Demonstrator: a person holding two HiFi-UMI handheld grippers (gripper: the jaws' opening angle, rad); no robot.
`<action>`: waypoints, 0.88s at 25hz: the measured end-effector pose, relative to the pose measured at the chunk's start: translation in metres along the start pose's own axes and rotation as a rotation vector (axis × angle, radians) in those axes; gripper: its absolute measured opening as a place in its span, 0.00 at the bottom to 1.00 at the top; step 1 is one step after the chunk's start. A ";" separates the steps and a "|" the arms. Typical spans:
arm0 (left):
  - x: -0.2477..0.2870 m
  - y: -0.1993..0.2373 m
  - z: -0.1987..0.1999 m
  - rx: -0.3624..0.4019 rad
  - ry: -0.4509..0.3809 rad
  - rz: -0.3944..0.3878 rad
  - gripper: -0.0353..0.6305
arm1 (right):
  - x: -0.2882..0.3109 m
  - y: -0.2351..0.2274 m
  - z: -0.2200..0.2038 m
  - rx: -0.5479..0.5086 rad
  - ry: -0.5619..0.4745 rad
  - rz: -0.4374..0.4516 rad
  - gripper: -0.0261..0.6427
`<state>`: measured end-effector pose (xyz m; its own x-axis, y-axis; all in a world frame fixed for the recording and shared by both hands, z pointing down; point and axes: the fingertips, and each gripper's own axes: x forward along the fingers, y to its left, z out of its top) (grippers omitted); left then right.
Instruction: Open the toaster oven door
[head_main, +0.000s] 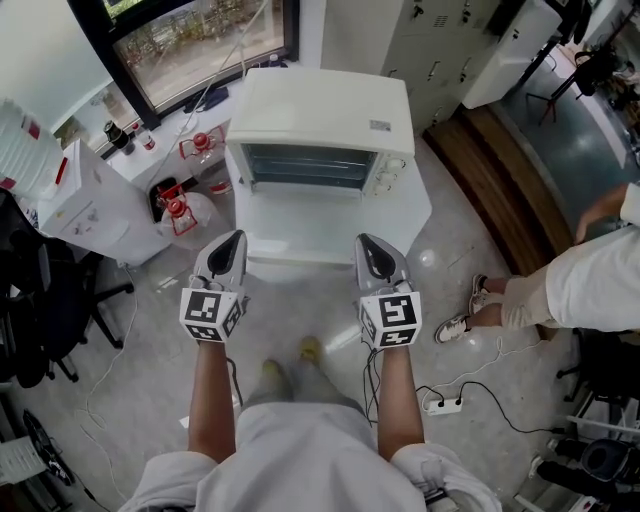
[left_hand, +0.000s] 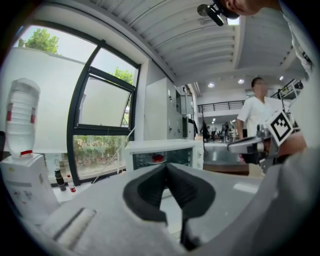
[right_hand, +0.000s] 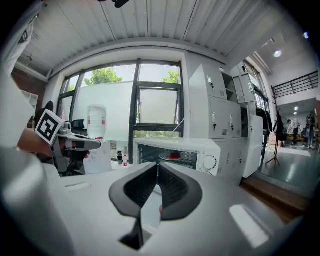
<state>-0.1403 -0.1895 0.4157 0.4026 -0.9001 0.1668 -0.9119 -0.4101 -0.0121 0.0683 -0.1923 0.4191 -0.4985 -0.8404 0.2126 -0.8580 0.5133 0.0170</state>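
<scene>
lab with lockers (head_main: 440, 45), water dispenser (head_main: 80, 205)

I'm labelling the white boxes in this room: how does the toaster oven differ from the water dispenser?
The toaster oven is wide, with knobs on its front; the water dispenser is narrow and carries an upturned bottle. The toaster oven stands straight ahead; the water dispenser off left by the window. Both are white.

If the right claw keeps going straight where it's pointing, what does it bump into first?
Probably the toaster oven. The right claw, shut and empty, aims at the oven's front, and nothing shows between them. Depth is hard to judge here.
</scene>
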 end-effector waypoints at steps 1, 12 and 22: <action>-0.002 0.000 0.006 0.000 -0.002 0.002 0.05 | -0.003 -0.001 0.006 0.000 -0.002 -0.001 0.05; -0.010 -0.005 0.062 0.013 -0.060 -0.013 0.05 | -0.026 -0.013 0.053 -0.015 -0.035 -0.042 0.04; -0.016 -0.008 0.097 0.040 -0.115 -0.011 0.05 | -0.045 -0.028 0.080 -0.016 -0.070 -0.091 0.04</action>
<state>-0.1316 -0.1864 0.3172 0.4207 -0.9056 0.0530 -0.9046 -0.4232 -0.0511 0.1050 -0.1834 0.3309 -0.4265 -0.8935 0.1406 -0.8983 0.4366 0.0490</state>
